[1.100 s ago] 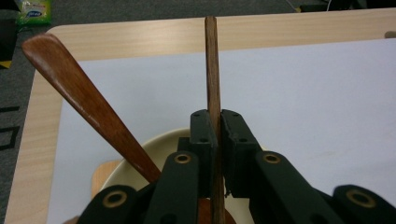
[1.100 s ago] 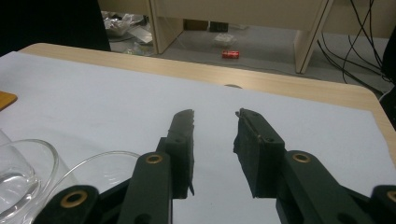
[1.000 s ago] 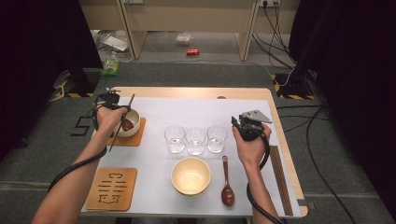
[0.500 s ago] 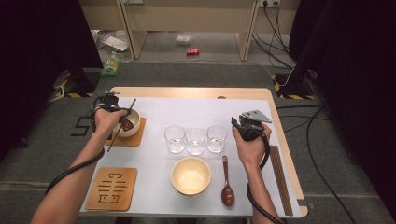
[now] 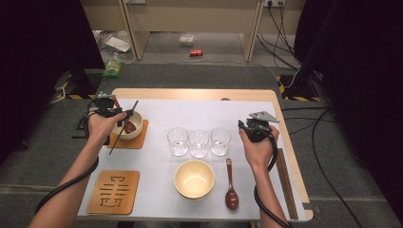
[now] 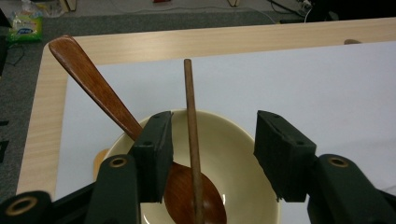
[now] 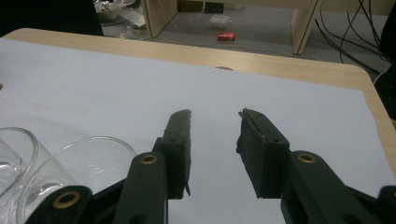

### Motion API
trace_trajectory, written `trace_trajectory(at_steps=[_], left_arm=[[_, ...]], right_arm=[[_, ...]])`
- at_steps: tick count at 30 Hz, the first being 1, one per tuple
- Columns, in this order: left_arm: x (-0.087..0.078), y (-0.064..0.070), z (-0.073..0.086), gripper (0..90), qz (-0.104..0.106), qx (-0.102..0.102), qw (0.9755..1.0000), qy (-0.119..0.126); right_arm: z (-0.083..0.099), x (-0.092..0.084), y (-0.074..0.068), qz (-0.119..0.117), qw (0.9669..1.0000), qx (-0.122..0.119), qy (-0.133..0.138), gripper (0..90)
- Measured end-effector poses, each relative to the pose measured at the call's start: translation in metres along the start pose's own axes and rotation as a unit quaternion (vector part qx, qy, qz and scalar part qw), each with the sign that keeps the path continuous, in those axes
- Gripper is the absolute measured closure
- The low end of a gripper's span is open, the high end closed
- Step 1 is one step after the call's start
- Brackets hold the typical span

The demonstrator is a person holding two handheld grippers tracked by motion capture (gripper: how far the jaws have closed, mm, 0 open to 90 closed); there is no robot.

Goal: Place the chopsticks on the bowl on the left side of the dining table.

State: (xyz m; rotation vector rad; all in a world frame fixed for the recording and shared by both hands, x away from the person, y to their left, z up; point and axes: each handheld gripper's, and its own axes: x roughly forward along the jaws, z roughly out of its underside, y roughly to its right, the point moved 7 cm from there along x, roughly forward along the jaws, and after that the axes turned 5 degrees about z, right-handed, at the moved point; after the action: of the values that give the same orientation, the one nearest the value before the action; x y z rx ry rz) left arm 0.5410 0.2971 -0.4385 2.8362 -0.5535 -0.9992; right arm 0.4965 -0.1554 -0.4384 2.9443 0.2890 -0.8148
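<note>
High view has the whole counter (image 5: 285, 142): L tongs (image 5: 115, 110) at the far-left corner over a bowl (image 5: 134, 124) on an orange mat (image 5: 141, 141), R tongs (image 5: 247, 124) near the right edge, just right of three glasses (image 5: 198, 142) in a row mid-counter. Nearer the front edge – a second bowl (image 5: 194, 179), a spoon (image 5: 231, 187) beside it, a carved mat (image 5: 114, 191) at front left, and dark sticks (image 5: 285, 183) along the right edge.

L gripper view adds what the high view can't settle: a chopstick (image 6: 190, 135) lies across the bowl (image 6: 233, 149) rim between the jaws, clear of both pads, its low end over a brown spoon (image 6: 93, 88) whose scoop sits in the bowl and whose handle leans out toward the far-left corner. R gripper view gives the glass rims (image 7: 79, 158) close at its lower left, and bare white sheet ahead.

L tongs: jaws wide apart, have just been opening – chopstick between them but not gripped. One pad stands right by the spoon handle; contact can't be told. R tongs: jaws partly open, holding nothing.

Writing: none legible – floor clutter beyond the counter too small to read.
</note>
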Motion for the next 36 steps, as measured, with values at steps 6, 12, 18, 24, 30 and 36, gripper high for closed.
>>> trace_trajectory(at_steps=[6,12,18,24,30,36], left_arm=[[-0.022,0.005,0.003,44.8,0.016,-0.004,0.9995,0.028],[-0.040,0.005,0.014,44.3,0.022,-0.012,0.9985,0.048],[-0.053,0.005,0.028,44.3,0.018,-0.011,0.9978,0.063],[-0.061,0.007,0.042,44.6,0.022,-0.012,0.9970,0.074],[-0.061,0.011,0.052,44.9,0.033,-0.019,0.9962,0.079],[-0.061,0.012,0.054,45.1,0.034,-0.016,0.9961,0.079]], right_arm=[[0.002,-0.004,0.008,0.002,0.9997,0.004,-0.023,63.1],[0.008,-0.010,0.018,0.003,0.9979,0.008,-0.064,62.5],[0.017,-0.017,0.031,0.007,0.9942,0.016,-0.106,62.5],[0.031,-0.026,0.049,0.017,0.9890,0.025,-0.144,62.6],[0.047,-0.037,0.068,0.028,0.9830,0.037,-0.178,63.1],[0.065,-0.048,0.080,0.035,0.9739,0.048,-0.219,65.9]])
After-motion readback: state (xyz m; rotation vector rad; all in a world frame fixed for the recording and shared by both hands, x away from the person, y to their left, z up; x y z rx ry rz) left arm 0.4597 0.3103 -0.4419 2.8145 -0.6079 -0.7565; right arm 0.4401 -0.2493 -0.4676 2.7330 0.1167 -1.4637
